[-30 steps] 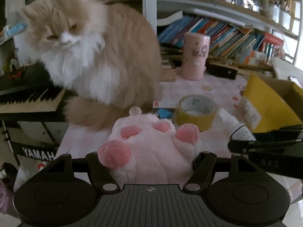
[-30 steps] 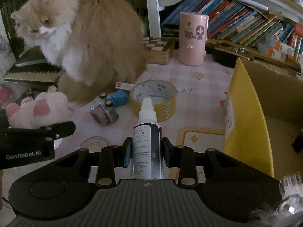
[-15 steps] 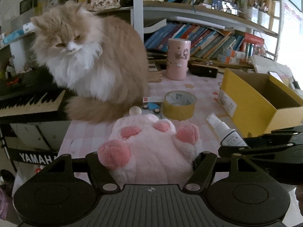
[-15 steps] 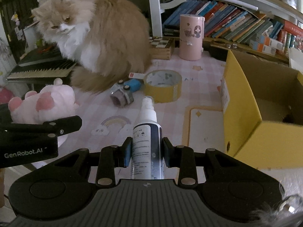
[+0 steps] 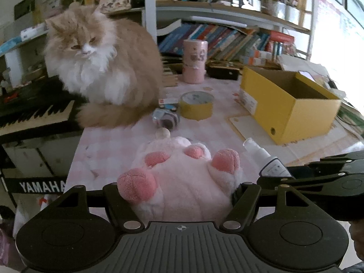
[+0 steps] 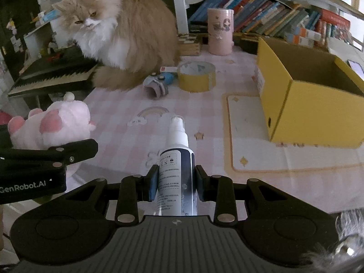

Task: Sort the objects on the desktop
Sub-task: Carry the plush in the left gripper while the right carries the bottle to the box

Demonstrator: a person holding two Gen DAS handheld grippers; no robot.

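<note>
My left gripper [image 5: 179,193] is shut on a pink plush paw [image 5: 182,177] and holds it above the table's near left corner; the paw also shows in the right wrist view [image 6: 54,125]. My right gripper [image 6: 175,182] is shut on a white spray bottle [image 6: 176,166] with a dark label, nozzle pointing forward; the bottle also shows in the left wrist view [image 5: 266,159]. An open yellow cardboard box [image 6: 314,95] stands at the right of the table [image 6: 204,118]. A roll of yellow tape [image 6: 196,76] and a small grey-blue toy [image 6: 157,86] lie mid-table.
A fluffy orange-and-white cat [image 6: 120,31] sits at the table's back left, by a Yamaha keyboard [image 6: 52,77]. A pink cylinder [image 6: 220,31] stands at the back before shelves of books [image 6: 273,16]. The left gripper's body [image 6: 41,166] is close on my right gripper's left.
Both grippers have drawn back and up from the table with their objects still held. More of the table and the yellow box now shows. The cat has turned its head.
</note>
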